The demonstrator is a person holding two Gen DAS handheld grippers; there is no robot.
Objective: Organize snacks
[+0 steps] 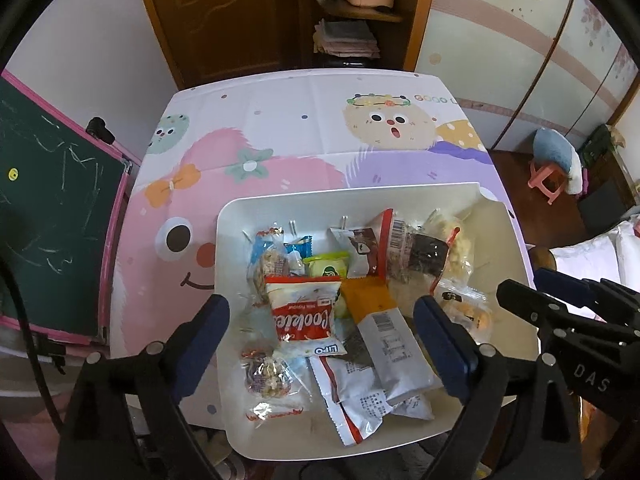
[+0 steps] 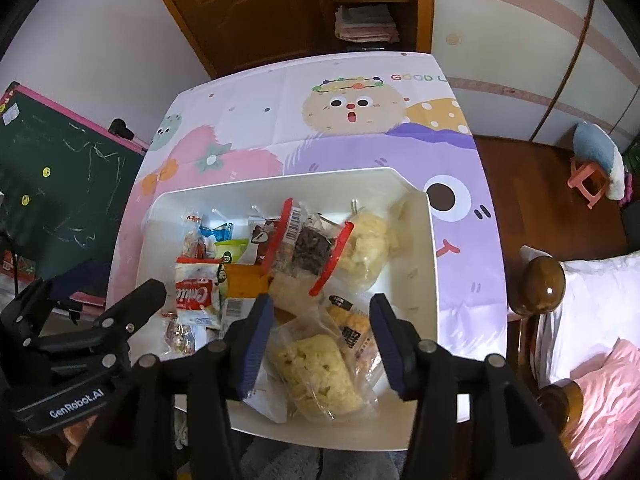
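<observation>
Table (image 1: 320, 128) under a cartoon-print cloth, pink and purple monsters. Room, left to right: green chalkboard (image 1: 52, 200) at 9 o'clock, brown wooden door (image 1: 224, 12) at 12, pink stool (image 1: 550, 178) at 3. White bin (image 1: 516, 248) sits on the table's near half, snacks (image 1: 304, 312) heaped inside. Left gripper (image 1: 320, 344) over the bin, jaws wide apart, nothing pressed. Right gripper (image 2: 320, 344) beside it, jaws apart either side of a pale puffed-snack bag (image 2: 316, 376), pads not pressing.

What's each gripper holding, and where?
Nothing. Left gripper is open above the cookies pack; right gripper is open over the rice snack in the bin.
</observation>
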